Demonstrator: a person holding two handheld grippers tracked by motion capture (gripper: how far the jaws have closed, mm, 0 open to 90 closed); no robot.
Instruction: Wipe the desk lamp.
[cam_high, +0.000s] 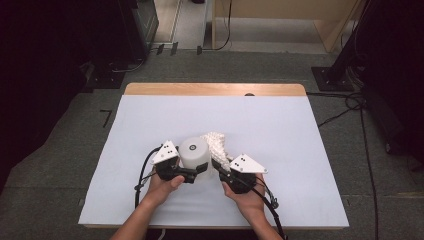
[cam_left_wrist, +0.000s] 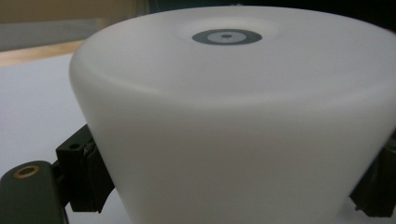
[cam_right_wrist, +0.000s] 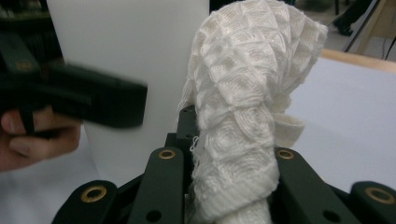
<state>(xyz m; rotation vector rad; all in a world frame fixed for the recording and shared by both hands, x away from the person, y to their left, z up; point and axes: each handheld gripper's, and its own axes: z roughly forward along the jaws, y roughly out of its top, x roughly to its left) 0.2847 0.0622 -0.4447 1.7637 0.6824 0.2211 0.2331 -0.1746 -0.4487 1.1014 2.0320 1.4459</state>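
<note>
White sheet-covered wooden table, dark cables on floor around. Smooth white plastic cylinder upright, axis vertical, near front-centre; left gripper clamped on its sides. White waffle-knit cloth bunched, long axis rising beside cylinder, touching; right gripper pinched shut on its lower end.

Grey carpet floor, wooden table under white sheet, dark surroundings, trailing floor cables

White waffle-textured cloth, white cylinder
</note>
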